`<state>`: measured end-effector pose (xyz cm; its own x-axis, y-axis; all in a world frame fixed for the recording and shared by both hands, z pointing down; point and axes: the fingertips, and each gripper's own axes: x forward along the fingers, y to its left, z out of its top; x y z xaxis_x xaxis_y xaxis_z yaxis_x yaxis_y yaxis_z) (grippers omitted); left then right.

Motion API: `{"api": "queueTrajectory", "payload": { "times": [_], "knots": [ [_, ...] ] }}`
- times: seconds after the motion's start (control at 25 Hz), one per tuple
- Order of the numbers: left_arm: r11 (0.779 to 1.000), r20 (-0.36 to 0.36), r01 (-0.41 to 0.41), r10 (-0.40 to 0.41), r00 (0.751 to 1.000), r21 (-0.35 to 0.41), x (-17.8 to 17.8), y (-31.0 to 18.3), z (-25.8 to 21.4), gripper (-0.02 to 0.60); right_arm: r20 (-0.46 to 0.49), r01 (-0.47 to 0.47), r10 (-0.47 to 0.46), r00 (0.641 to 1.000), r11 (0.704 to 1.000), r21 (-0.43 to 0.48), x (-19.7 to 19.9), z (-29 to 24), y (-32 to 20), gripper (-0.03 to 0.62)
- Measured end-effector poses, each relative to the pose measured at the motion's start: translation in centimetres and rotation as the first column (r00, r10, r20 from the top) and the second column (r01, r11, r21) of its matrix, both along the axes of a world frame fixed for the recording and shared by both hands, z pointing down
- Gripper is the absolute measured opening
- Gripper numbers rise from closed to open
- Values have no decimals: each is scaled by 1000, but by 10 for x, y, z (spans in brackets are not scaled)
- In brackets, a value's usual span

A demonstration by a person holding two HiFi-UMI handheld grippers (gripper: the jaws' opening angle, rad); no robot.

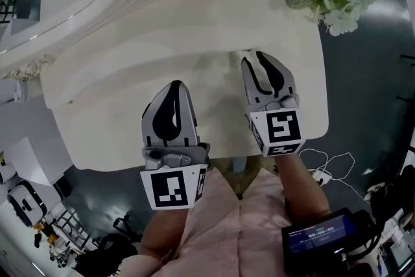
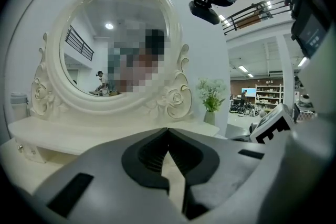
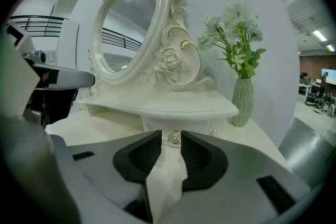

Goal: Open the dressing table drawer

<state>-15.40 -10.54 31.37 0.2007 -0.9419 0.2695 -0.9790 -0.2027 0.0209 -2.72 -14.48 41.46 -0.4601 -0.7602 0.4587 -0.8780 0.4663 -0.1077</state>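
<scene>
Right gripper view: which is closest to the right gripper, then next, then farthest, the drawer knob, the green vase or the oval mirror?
1. Drawer knob, straight ahead, in line with the gap of the open right gripper.
2. Green vase, standing off to the right.
3. Oval mirror, up at the back left.

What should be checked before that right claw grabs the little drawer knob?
1. Right gripper jaws apart: ok.
2. Drawer knob lined up between its jaw tips: ok.
3. Jaws closed on the knob: not ok, not yet.
4. Left gripper shut, empty, off to the side: ok.
5. Vase standing clear to the right: ok.
6. Drawer free to slide: cannot tell.
</scene>
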Motion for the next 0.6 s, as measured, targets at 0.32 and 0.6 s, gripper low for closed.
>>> {"api": "queueTrajectory", "payload": {
  "times": [0.32, 0.6],
  "knots": [
    [999, 2, 2, -2, 1000, -45, -15, -9, 18, 21, -45, -31, 29, 999, 999, -41, -5, 21, -14, 114],
    [999, -11, 10, -11, 1000, -50, -21, -10, 22, 21, -56, -48, 44, 997, 997, -61, -7, 27, -20, 114]
  ]
}}
